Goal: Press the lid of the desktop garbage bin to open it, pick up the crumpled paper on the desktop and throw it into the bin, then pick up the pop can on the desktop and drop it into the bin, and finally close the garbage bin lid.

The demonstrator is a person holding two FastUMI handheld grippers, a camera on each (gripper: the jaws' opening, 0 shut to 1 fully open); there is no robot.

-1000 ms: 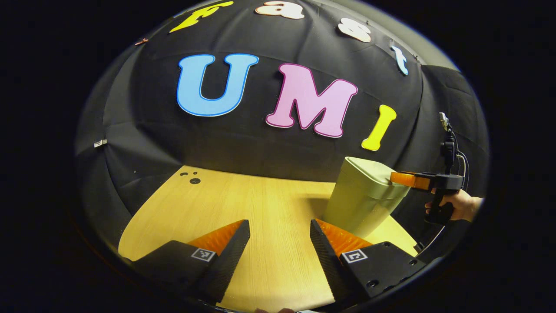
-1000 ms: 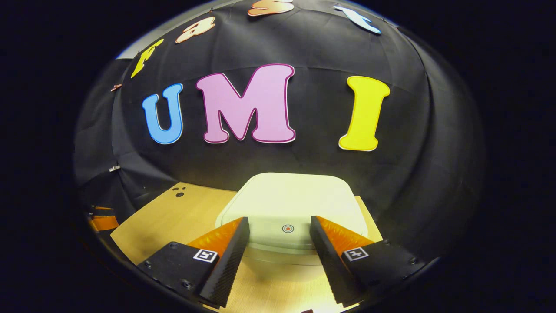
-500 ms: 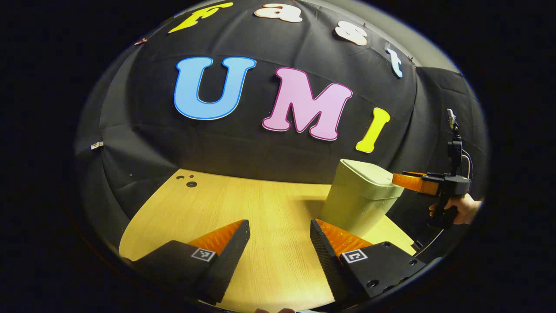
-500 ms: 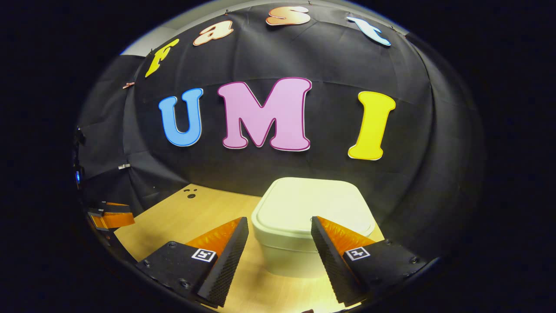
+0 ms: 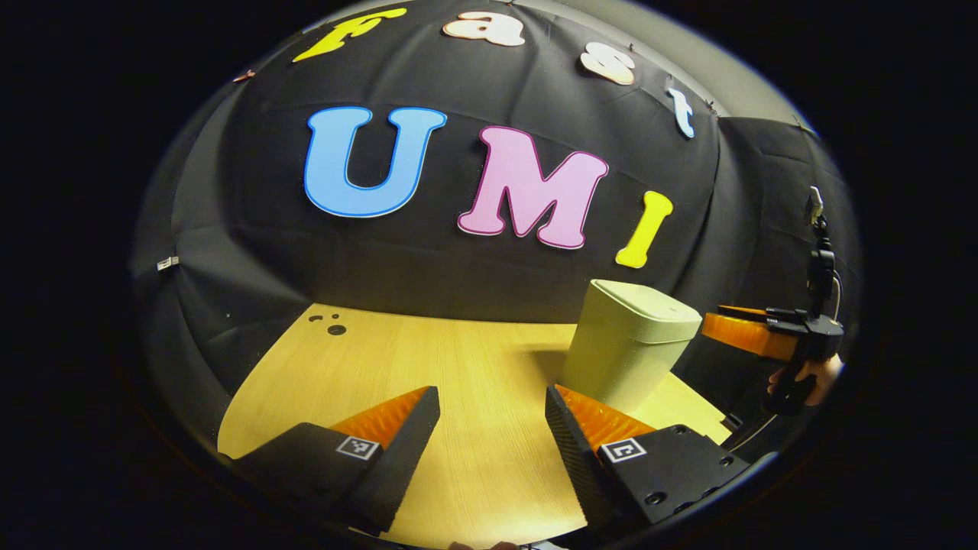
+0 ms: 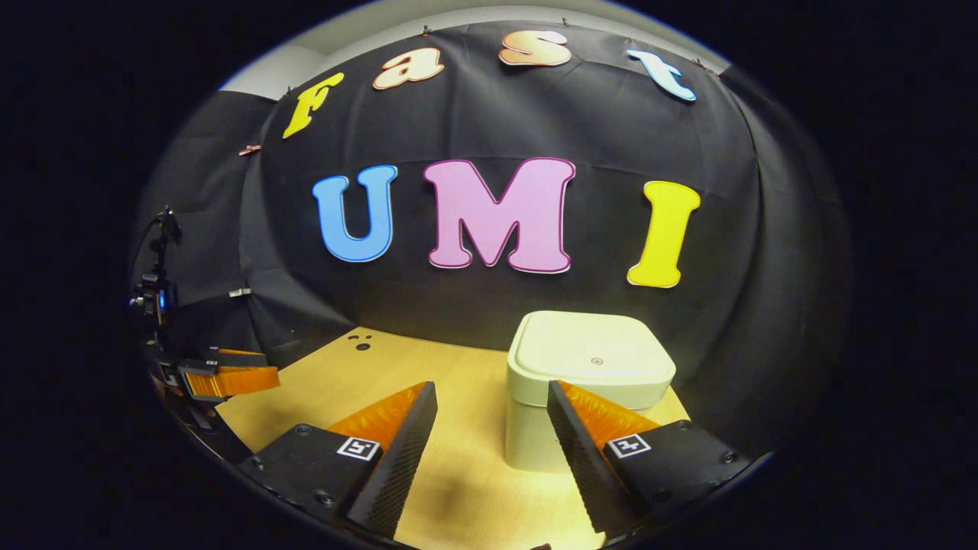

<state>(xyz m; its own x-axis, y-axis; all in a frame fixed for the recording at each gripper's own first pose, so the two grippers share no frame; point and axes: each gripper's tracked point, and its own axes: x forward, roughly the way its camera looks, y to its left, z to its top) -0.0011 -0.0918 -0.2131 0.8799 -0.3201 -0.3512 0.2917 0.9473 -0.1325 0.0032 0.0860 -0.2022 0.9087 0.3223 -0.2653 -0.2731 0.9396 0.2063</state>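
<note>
Pale green and boxy, the garbage bin (image 6: 588,382) stands on the wooden bench (image 6: 428,367) with its lid (image 6: 592,353) shut, right of the middle in the right gripper view. The right gripper (image 6: 489,451) is at the bottom with its fingers spread wide and holding nothing. In the left gripper view, the bin (image 5: 628,353) is at the middle right, and the left gripper (image 5: 489,451) also has spread, empty fingers at the bottom.

Bin (image 6: 588,382) upright on table (image 6: 451,367), toward its far right corner, near wall
</note>
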